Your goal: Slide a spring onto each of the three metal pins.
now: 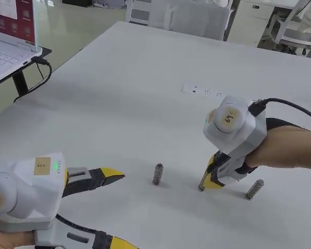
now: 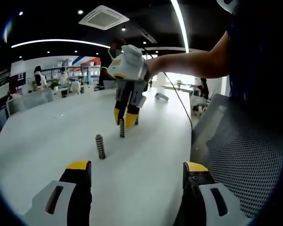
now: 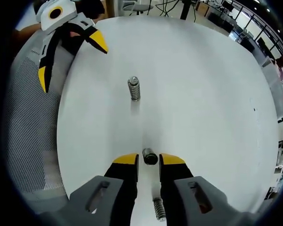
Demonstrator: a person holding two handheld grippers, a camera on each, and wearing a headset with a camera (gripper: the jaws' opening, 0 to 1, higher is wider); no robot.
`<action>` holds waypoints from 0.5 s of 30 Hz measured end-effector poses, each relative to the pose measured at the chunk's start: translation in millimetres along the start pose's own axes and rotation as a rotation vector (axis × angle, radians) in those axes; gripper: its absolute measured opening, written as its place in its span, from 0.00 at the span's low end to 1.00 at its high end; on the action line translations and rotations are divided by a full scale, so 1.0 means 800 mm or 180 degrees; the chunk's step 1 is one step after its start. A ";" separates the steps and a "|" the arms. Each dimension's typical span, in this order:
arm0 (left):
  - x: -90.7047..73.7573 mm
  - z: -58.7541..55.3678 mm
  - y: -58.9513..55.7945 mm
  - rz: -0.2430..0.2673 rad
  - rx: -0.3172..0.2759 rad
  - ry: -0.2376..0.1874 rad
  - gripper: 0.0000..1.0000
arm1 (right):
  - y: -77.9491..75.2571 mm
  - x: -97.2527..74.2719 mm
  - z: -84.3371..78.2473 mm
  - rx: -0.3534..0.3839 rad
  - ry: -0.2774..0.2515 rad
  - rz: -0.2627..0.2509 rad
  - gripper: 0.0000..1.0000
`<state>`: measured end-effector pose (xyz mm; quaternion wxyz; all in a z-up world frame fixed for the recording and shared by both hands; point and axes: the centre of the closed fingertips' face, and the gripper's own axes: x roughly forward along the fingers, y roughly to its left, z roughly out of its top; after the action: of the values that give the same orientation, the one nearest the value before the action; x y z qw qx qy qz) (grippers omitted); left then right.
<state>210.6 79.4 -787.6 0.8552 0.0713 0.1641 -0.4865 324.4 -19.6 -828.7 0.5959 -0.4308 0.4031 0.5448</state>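
While right gripper (image 3: pixel 150 159) hovers, spring (image 3: pixel 150 156) between jaws

three springs standing in a row on the worktop (image 1: pixel 145 104), left spring (image 1: pixel 157 174) alone, middle spring (image 1: pixel 202 182) between the jaws of the right claw (image 1: pixel 212 176), right spring (image 1: pixel 254 189) just beside that claw, left claw (image 1: pixel 119 210) at the front left, laptop (image 1: pixel 10 46) far left off the worktop, power strip (image 1: pixel 207 92) behind the row
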 end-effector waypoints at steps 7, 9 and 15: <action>0.002 0.001 0.001 -0.0032 0.0004 0.0002 0.76 | 0.000 -0.004 -0.007 0.0073 -0.0028 -0.0034 0.20; 0.003 0.001 0.002 -0.0039 0.0006 0.0002 0.76 | -0.001 -0.004 -0.008 0.0087 -0.0051 -0.0057 0.22; 0.005 0.001 0.006 -0.0049 0.0009 0.0005 0.76 | 0.002 -0.008 -0.010 0.0169 -0.0129 -0.0092 0.23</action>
<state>216.8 78.5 -788.7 0.8512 0.0717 0.1646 -0.4932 322.6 -29.4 -825.0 0.6230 -0.4094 0.3990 0.5339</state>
